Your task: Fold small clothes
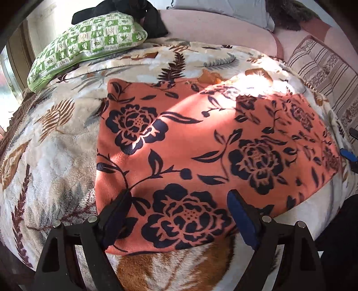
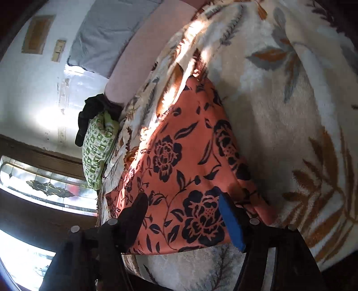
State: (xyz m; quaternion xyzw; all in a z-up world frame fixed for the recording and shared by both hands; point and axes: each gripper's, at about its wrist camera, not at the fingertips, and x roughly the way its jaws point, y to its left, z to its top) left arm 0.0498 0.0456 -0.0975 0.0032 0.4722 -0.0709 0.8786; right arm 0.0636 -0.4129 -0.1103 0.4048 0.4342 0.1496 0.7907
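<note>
Orange floral cloth (image 1: 201, 143) lies spread flat on leaf-patterned blanket (image 1: 56, 138) covering bed, sunlight streak across far part. Left tongs (image 1: 179, 201) spread wide over near edge of cloth, nothing gripped; whether fingers (image 1: 241, 219) touch fabric, cannot tell. Right tongs (image 2: 182, 208) also gaping, poised above near corner of cloth (image 2: 179, 156), nothing pinched between them. Green checked pillow (image 1: 89, 42) at far left of bed, black garment (image 1: 138, 13) beside it.
</note>
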